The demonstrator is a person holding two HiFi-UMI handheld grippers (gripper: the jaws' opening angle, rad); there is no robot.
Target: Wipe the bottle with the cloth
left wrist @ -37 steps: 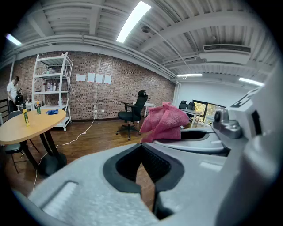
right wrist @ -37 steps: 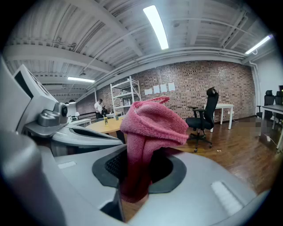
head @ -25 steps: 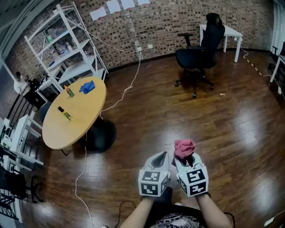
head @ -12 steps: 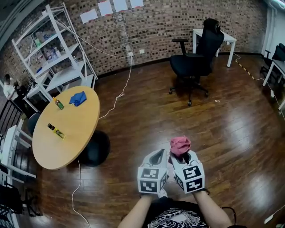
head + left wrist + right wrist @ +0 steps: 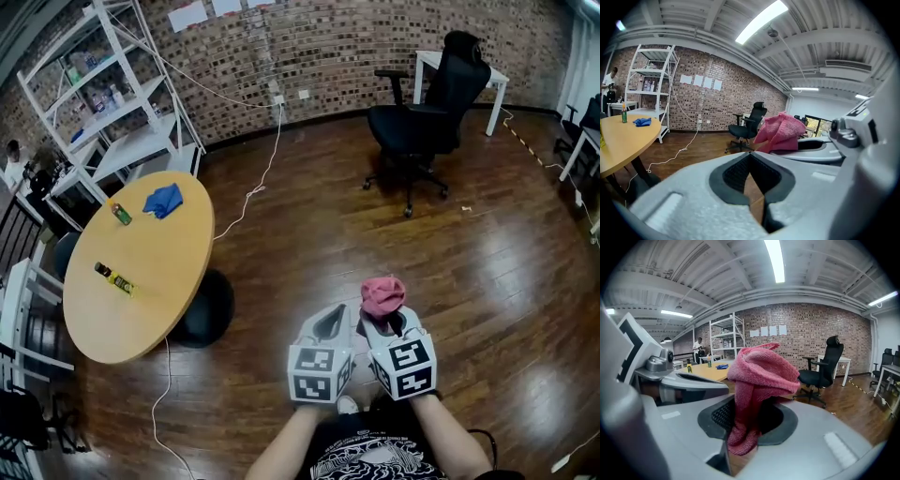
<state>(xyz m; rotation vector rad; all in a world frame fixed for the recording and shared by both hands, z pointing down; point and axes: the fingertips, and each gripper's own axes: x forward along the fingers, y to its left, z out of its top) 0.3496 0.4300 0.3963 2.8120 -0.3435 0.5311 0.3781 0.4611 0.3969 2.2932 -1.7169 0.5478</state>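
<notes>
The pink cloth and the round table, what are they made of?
The pink cloth looks like soft terry or microfibre: fuzzy, matte, floppy folds. The round table seems wood or wood-look laminate: smooth, pale tan top, faint sheen.

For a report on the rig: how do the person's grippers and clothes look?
Both the left gripper and right gripper are pale grey wedge-shaped shells with black ribbed pads. Each carries a white cube with black square markers. The shirt is black with a white print.
</notes>
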